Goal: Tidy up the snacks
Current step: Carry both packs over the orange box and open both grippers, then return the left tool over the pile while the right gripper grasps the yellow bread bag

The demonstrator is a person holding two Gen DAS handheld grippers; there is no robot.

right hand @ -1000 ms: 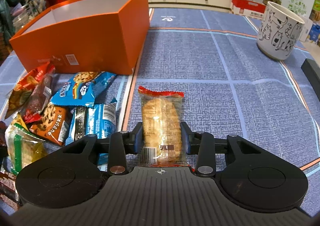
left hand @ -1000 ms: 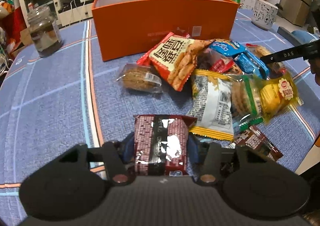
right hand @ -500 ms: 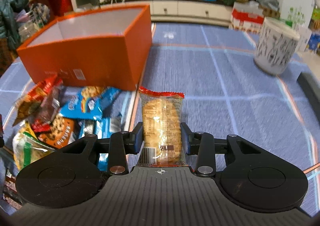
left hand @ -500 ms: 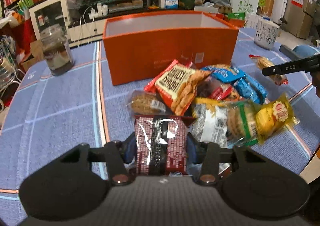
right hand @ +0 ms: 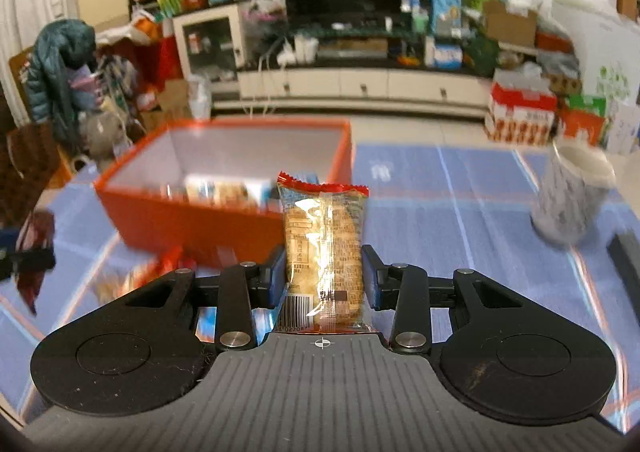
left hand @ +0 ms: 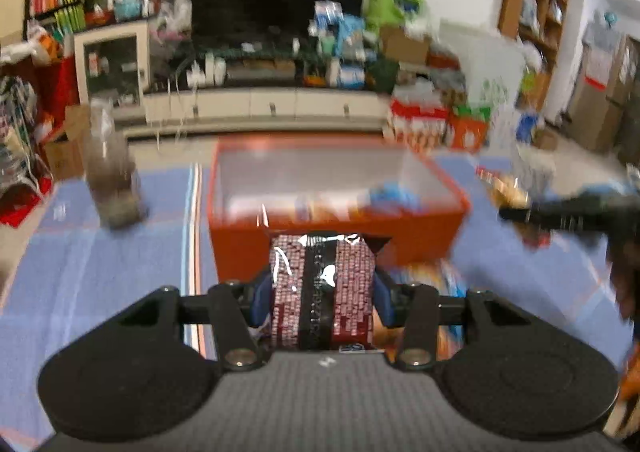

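My left gripper (left hand: 322,292) is shut on a dark red snack packet (left hand: 322,284) and holds it in the air in front of the orange box (left hand: 240,248). My right gripper (right hand: 323,276) is shut on a clear biscuit packet with a red top edge (right hand: 323,240), raised near the box's right end (right hand: 192,232). The box is open and holds a few packets (right hand: 224,189). The snack pile is mostly hidden below the grippers; some of it shows at the lower left of the right wrist view (right hand: 132,280). The right gripper with its packet shows blurred in the left wrist view (left hand: 560,211).
A glass jar (left hand: 112,179) stands on the blue patterned tablecloth (left hand: 80,272) left of the box. A white patterned cup (right hand: 572,195) stands at the right. A dark object (right hand: 624,264) lies at the table's right edge. A TV stand and clutter sit behind the table.
Both grippers have risen from the table with their packets and moved toward the box. The box's inside now shows. The snack pile has dropped out of view below.
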